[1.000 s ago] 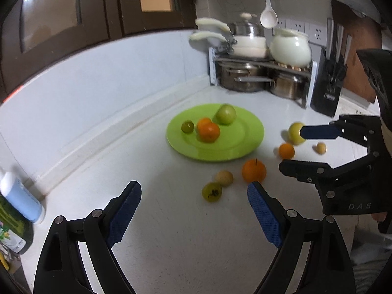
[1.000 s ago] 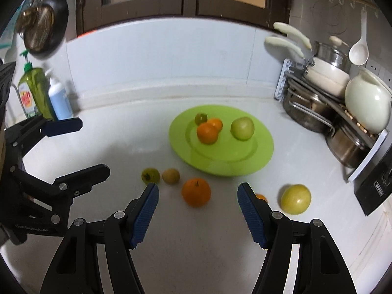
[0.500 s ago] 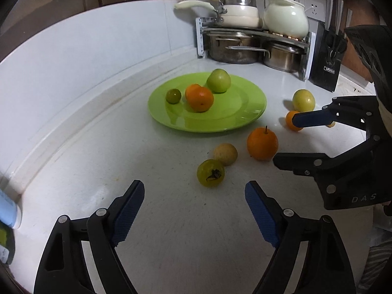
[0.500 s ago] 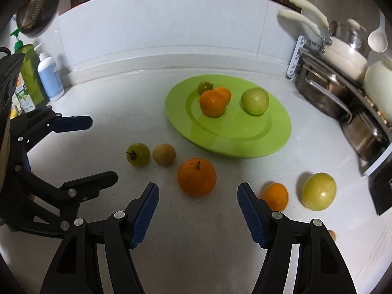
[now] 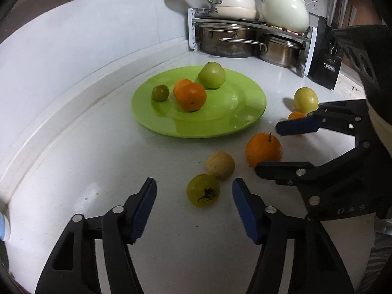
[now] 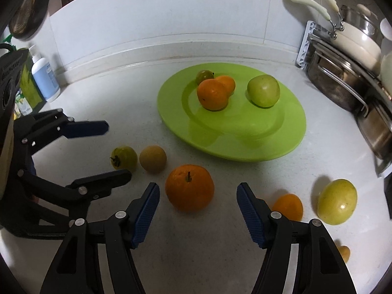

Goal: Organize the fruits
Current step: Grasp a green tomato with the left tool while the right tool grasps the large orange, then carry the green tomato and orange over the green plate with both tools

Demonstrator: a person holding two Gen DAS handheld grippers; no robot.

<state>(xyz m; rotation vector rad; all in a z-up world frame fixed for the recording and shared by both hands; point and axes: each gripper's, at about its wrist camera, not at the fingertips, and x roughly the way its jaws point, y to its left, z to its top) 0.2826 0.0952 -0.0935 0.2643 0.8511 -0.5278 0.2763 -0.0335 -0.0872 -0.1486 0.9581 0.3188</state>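
A green plate (image 5: 220,120) (image 6: 269,142) on the white counter holds a green apple (image 5: 212,75), two oranges (image 5: 191,96) and a small green fruit (image 5: 160,92). Loose on the counter lie a green tomato (image 5: 203,193) (image 6: 124,157), a tan round fruit (image 5: 220,165) (image 6: 153,158), a large orange (image 5: 263,149) (image 6: 189,187), a small orange (image 6: 287,207) and a yellow-green fruit (image 5: 305,100) (image 6: 337,202). My left gripper (image 5: 194,208) is open, just short of the green tomato. My right gripper (image 6: 198,214) is open, just short of the large orange.
A pot rack (image 5: 247,39) with steel pots and white cookware stands at the back right, a black knife block (image 5: 325,58) beside it. Soap bottles (image 6: 44,78) stand at the far left by the backsplash. A tiny orange fruit (image 6: 344,252) lies near the right edge.
Both grippers have moved forward and down toward the loose fruit, so the tomato and the large orange now sit close before their open fingers. No fruit has moved.
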